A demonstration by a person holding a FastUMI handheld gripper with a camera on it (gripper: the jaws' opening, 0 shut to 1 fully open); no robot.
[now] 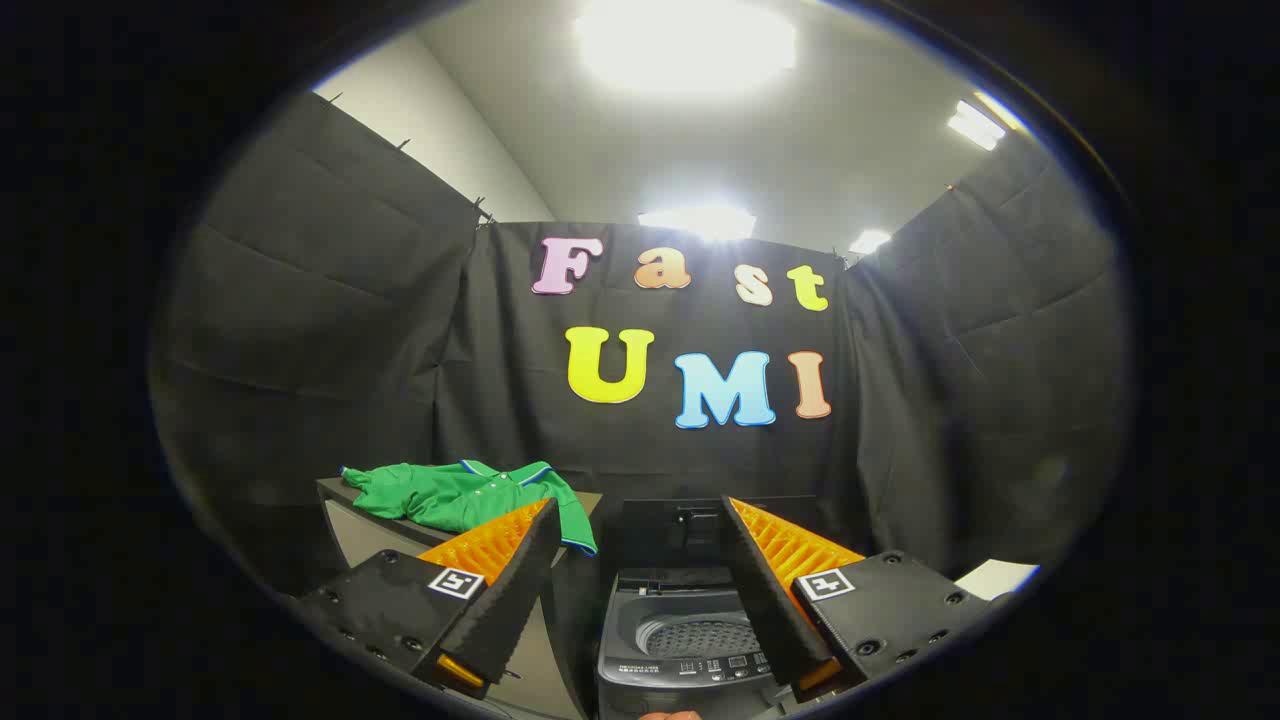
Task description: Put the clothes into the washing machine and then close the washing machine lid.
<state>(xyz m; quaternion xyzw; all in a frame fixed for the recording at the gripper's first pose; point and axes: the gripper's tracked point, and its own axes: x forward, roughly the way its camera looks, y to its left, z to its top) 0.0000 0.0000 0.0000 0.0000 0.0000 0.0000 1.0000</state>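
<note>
A green polo shirt with a blue-edged collar lies crumpled on a small table, beyond the left finger. A grey top-loading washing machine stands beside the table, between and just beyond the fingers. Its lid is raised upright at the back, and the perforated drum shows inside. My gripper is open, fingers spread wide with nothing between them, held back from both the shirt and the machine.
Black cloth walls enclose the booth on the left, back and right. A white object shows low at the right, past the right finger. Bright ceiling lights shine overhead.
</note>
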